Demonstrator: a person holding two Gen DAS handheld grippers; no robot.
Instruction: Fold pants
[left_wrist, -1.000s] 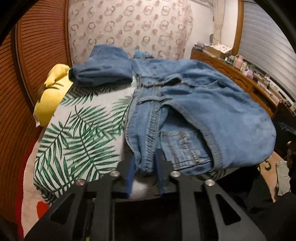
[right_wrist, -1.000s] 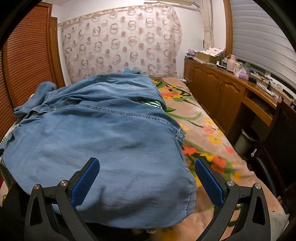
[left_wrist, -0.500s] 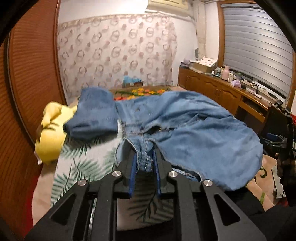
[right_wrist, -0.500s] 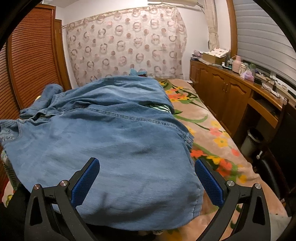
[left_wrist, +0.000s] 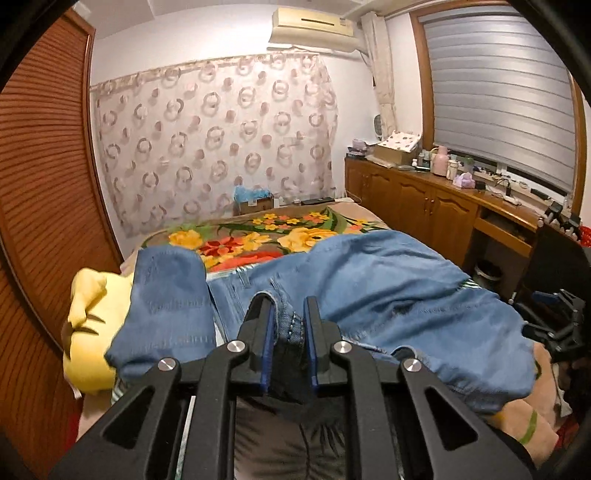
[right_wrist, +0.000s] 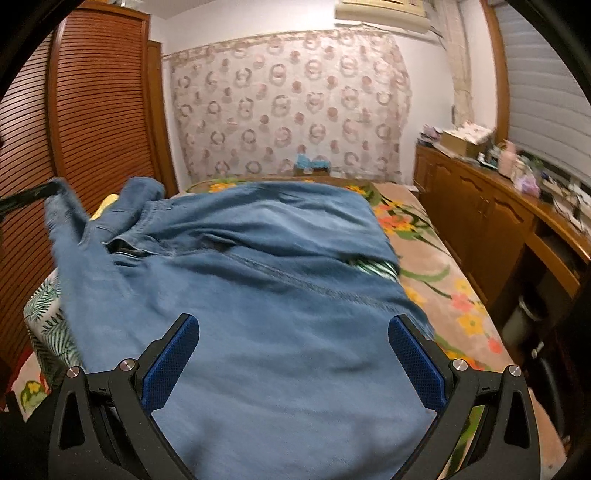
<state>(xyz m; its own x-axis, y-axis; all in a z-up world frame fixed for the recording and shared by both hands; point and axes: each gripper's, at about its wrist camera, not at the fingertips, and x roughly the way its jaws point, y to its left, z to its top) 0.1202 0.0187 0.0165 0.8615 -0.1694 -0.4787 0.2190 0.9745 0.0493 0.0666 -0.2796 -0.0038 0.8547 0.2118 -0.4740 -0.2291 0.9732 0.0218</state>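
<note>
1. A bedroom is showing: a bed (left_wrist: 303, 229) covered by a flowered blanket is filling the middle, with a patterned curtain (left_wrist: 214, 140) on the far wall, a slatted wooden wardrobe (left_wrist: 40, 184) on the left and a wooden cabinet (left_wrist: 428, 206) under a shuttered window on the right.
2. A pair of blue denim pants (left_wrist: 388, 295) is lying across the near half of the bed, one leg (left_wrist: 166, 306) doubled over on the left beside a yellow cloth (left_wrist: 88, 325).
3. The left gripper (left_wrist: 289, 325) is pinching a thick seamed edge of the pants, apparently at the waist; its jaws are closing, with the denim bunched between the blue pads and raised off the bed. The hold at an edge is likely meant to let the fabric trail so it can be carried over into a fold.
4. The right gripper (right_wrist: 293, 354) is hovering with its fingers spread wide over the broad flat denim near the camera, gripping nothing. It is probably waiting to catch the other side or to steady the cloth.
5. The fold is looking only partly done: much of the pants is lying loose and wrinkled.
</note>
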